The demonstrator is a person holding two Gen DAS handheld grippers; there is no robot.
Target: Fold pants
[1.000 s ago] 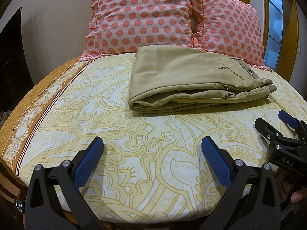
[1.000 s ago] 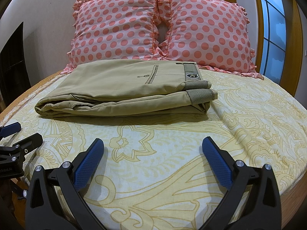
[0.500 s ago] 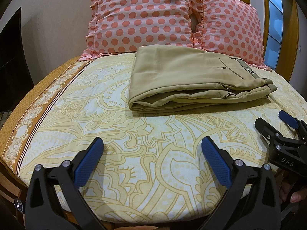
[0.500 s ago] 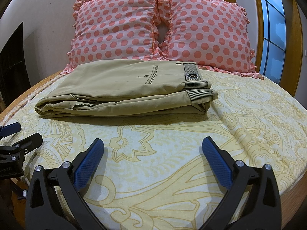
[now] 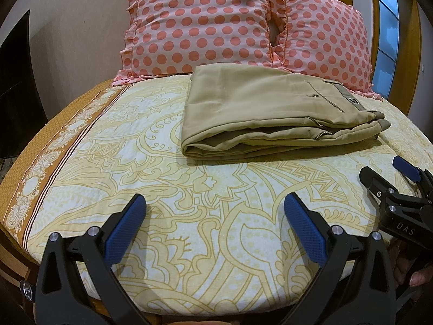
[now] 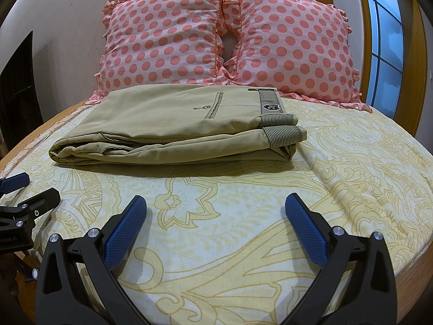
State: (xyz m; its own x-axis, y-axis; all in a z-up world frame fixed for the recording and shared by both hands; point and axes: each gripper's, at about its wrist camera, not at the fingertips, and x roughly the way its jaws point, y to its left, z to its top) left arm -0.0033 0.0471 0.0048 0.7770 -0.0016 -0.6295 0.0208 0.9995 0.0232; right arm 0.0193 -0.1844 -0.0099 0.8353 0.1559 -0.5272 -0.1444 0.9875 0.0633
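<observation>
Khaki pants [image 5: 259, 113] lie folded in a flat stack on the bed, with the striped waistband at the right end; they also show in the right wrist view [image 6: 173, 132]. My left gripper [image 5: 213, 208] is open and empty over the sheet, well short of the pants. My right gripper [image 6: 215, 208] is open and empty, also short of the pants. Each gripper shows at the edge of the other's view: the right one [image 5: 392, 173] and the left one [image 6: 29, 189].
The bed has a yellow patterned sheet [image 5: 162, 189] with a brown border [image 5: 54, 140] on the left. Two pink polka-dot pillows [image 6: 162, 35] [image 6: 292, 43] stand behind the pants. A window [image 6: 387, 27] is at the right, a dark panel [image 5: 13, 81] at the left.
</observation>
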